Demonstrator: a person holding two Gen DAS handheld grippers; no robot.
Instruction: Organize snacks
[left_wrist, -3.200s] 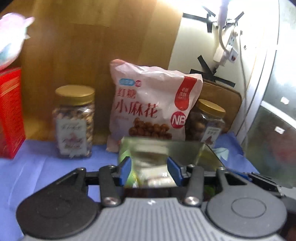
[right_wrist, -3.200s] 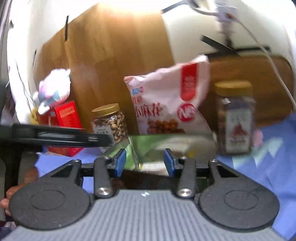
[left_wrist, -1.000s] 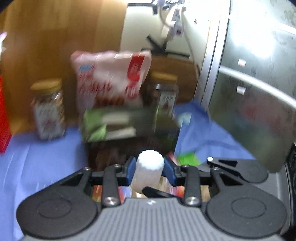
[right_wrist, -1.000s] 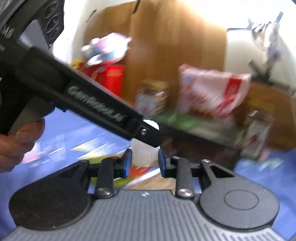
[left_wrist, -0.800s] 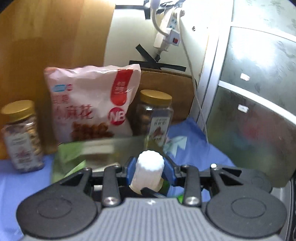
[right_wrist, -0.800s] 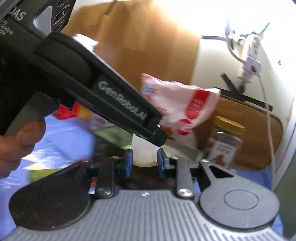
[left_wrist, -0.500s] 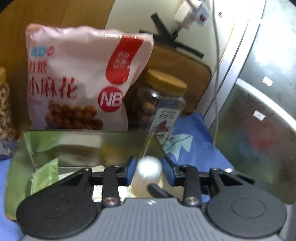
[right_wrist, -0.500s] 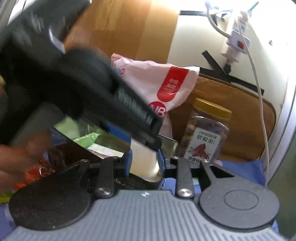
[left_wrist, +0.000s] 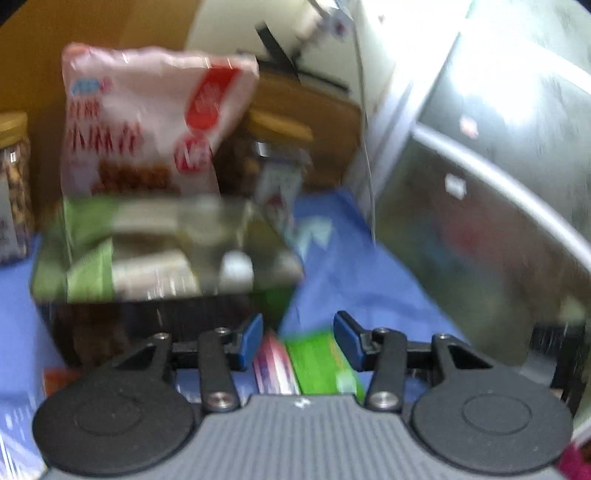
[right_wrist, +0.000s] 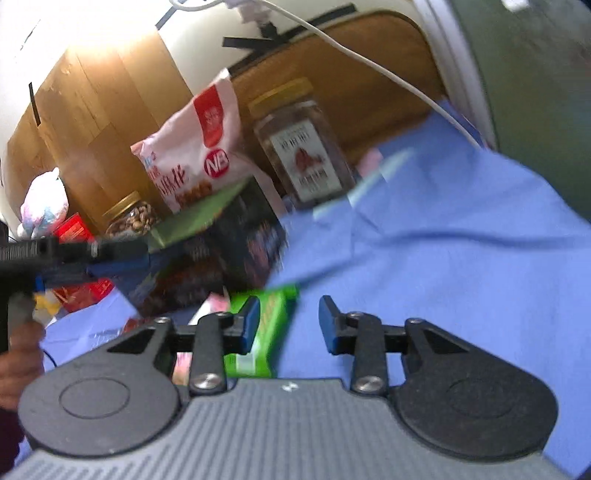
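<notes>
An open box (left_wrist: 162, 306) with shiny inner walls stands on the blue cloth and holds green and white packets and a white bottle (left_wrist: 236, 267). It also shows in the right wrist view (right_wrist: 221, 251). My left gripper (left_wrist: 298, 341) is open and empty, just in front of the box, above a green packet (left_wrist: 319, 363) and a red-striped packet (left_wrist: 273, 367). My right gripper (right_wrist: 289, 325) is open and empty, with the green packet (right_wrist: 264, 332) beside its left finger. The view is blurred.
A pink snack bag (left_wrist: 147, 125) leans on the wooden back wall between two gold-lidded jars (right_wrist: 301, 147) (right_wrist: 131, 219). A red box (right_wrist: 72, 230) and a plush toy (right_wrist: 42, 206) are far left. A metal cabinet (left_wrist: 480, 184) stands right. The left gripper's body (right_wrist: 55, 254) crosses the right view.
The white bottle has left my left gripper and now lies in the box. Both grippers have opened and drawn back from the box toward the packets on the cloth.
</notes>
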